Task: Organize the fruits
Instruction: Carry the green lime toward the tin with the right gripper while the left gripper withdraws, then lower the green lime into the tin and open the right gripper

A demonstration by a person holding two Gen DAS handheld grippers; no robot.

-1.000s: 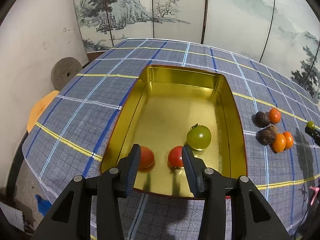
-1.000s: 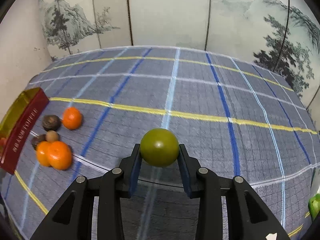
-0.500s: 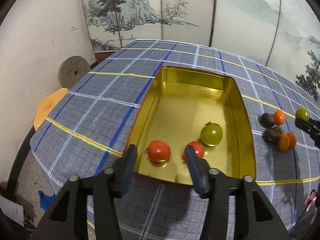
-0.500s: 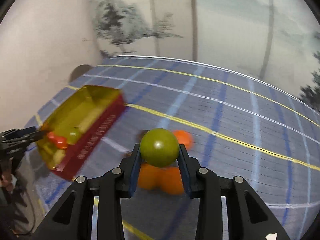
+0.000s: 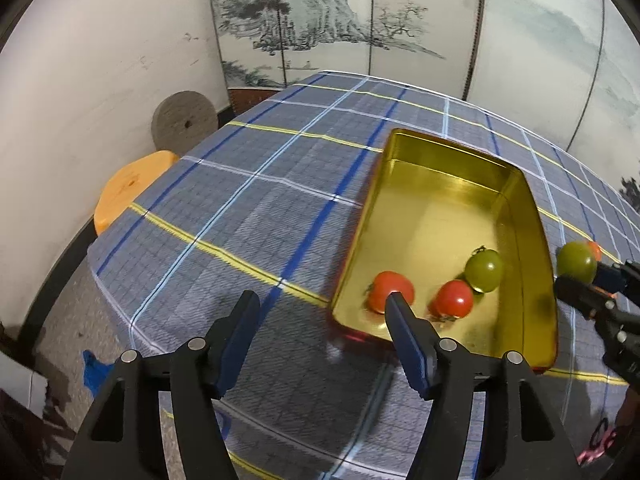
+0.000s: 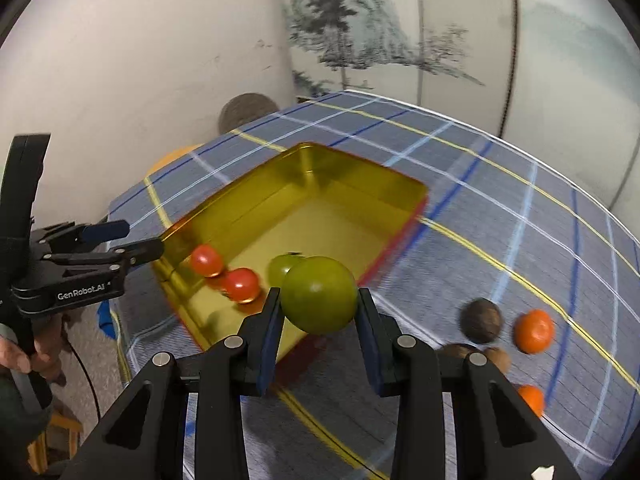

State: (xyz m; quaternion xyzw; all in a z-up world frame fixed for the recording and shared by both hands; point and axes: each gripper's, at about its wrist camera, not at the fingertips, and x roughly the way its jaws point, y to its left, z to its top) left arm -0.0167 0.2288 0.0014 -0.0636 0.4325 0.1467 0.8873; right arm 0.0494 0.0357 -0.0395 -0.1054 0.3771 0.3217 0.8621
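Currently the round olive-green fruit (image 6: 319, 294) sits clamped between the blue-padded fingers of the right gripper (image 6: 319, 312), narrowly closed on it, pads pressing both flanks. It hangs above the near right rim of the gold-lined rectangular metal tin with red outer walls (image 6: 360, 184); in the left wrist view the same fruit (image 5: 576, 261) shows just outside the tin's right wall (image 5: 538, 264).

Inside the tin: two red tomatoes (image 5: 390, 291) (image 5: 454, 298) side by side at the near end, and a green tomato with a stem (image 5: 484, 270) just beside the second red one. The far half of the tin floor is bare, with clear room along the far and left walls.

Left gripper (image 5: 320, 316): fingers opening, about half spread, nothing between them. It hangs over the desk cloth just short of the tin's near left corner; its right finger overlaps the nearer red tomato in the view. From the right wrist view its tips (image 6: 136, 240) sit at the tin's left corner, and a hand (image 6: 24, 356) grips its handle.

On the blue plaid-covered desk (image 5: 248, 216), right of the tin: a dark brown round fruit (image 6: 480, 320), an orange mandarin (image 6: 534, 331) near it, a second mandarin (image 6: 530, 399) closer in, partly hidden. Cloth left of the tin is open up to the desk edge. Beyond that edge: an orange wooden stool (image 5: 128, 184) and a grey stone disc (image 5: 185, 120) against the wall.
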